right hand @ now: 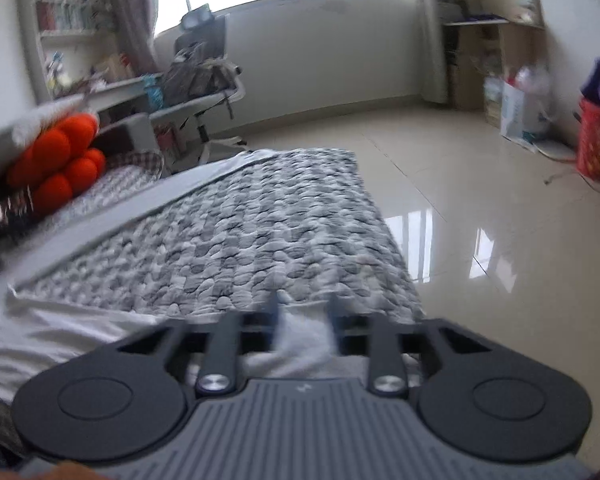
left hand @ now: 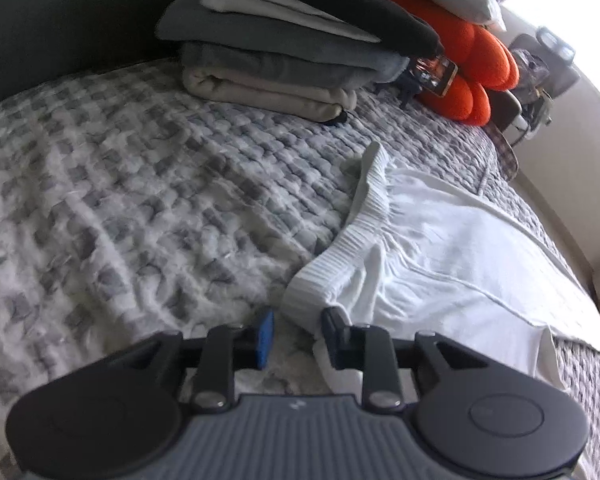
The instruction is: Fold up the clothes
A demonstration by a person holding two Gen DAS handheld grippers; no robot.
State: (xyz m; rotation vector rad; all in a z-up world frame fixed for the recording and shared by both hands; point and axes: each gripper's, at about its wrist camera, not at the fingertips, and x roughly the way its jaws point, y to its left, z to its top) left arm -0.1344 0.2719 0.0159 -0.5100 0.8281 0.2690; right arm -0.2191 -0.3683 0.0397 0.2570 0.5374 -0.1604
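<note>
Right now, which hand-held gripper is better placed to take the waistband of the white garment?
Left. The left hand-held gripper stands open right beside the ribbed waistband of the white garment. The right one points toward the bed's edge.

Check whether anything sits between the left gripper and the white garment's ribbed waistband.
Nothing visible does. The left gripper is open right at the white garment, its ribbed waistband just ahead; only bare quilt lies alongside.

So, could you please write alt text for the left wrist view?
A white garment with a ribbed waistband lies flat on a grey checked bedspread, just ahead of the open left gripper. Behind it are a stack of folded clothes and an orange cushion.
</note>
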